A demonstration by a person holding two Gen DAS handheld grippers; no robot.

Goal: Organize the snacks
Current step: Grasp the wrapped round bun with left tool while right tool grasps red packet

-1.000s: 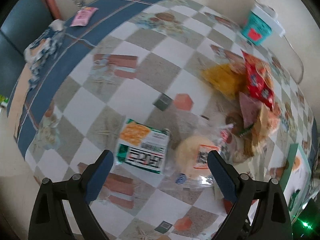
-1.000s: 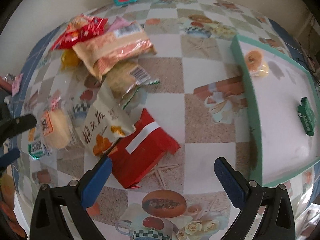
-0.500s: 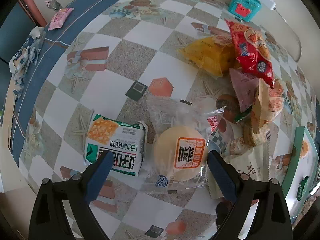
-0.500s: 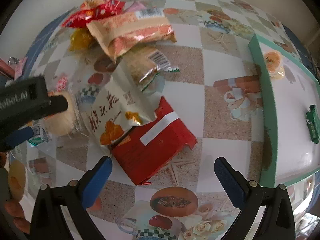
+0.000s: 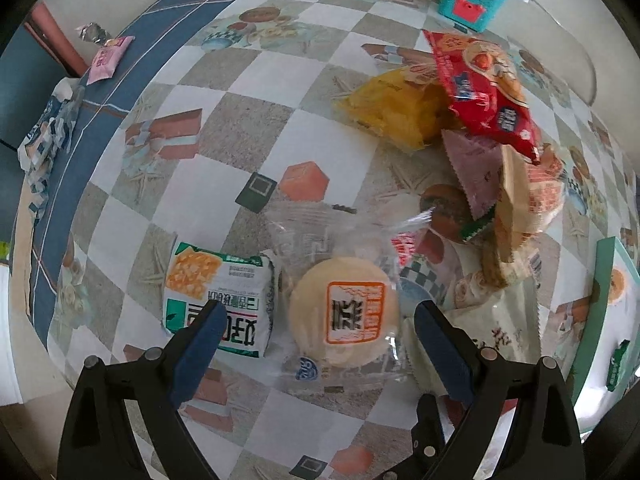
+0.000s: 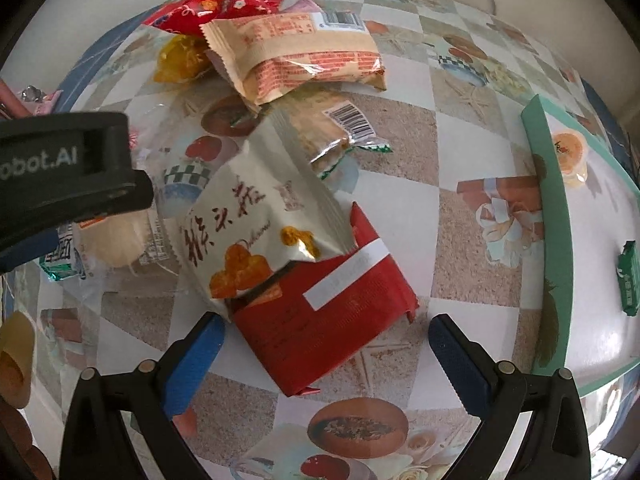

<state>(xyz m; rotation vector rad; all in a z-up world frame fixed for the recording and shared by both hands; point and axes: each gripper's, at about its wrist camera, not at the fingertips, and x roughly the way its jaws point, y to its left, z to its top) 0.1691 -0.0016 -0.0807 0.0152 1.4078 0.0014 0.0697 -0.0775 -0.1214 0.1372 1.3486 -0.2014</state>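
Left gripper (image 5: 316, 320): fingers released, straddling the round cake (image 5: 344, 312).
Right gripper (image 6: 324, 336): fingers released, over red packet (image 6: 320, 328).
Advice: lower, clench the cake body, not its loose wrapper.

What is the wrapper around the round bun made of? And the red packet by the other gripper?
The round bun looks wrapped in thin clear plastic: the tablecloth shows through and its creases glint. The red packet looks like matte paper or paper-faced film, finely ribbed with sharp folds; which one is unclear.
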